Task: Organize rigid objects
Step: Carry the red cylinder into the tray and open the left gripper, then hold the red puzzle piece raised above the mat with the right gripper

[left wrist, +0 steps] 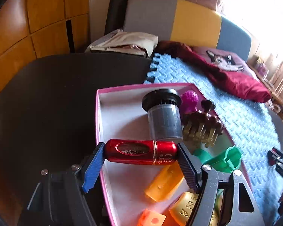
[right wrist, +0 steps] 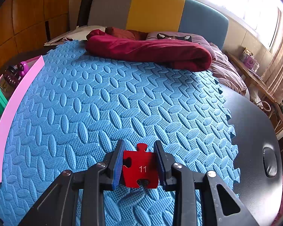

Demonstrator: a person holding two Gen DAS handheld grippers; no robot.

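Red metal cylinder (left wrist: 140, 152): held crosswise at its two ends by the left tool (left wrist: 139, 157), low in the frame's centre, over the near part of the pink box (left wrist: 100, 113).
Pink box: already loaded with a black-capped jar (left wrist: 163, 114), a brown comb (left wrist: 201, 126), a green piece (left wrist: 224, 158) and orange blocks (left wrist: 163, 184).
Step in hand: the cylinder is judged to be on its way into the box.
Red puzzle piece (right wrist: 140, 169): pinched flat between the nearly closed pads of the right tool (right wrist: 140, 166), bottom centre, above the blue foam mat (right wrist: 122, 98).
Next move: a bare patch of the box floor, at the left, is called for before the grip is loosened; a roll towards the jar is likely.
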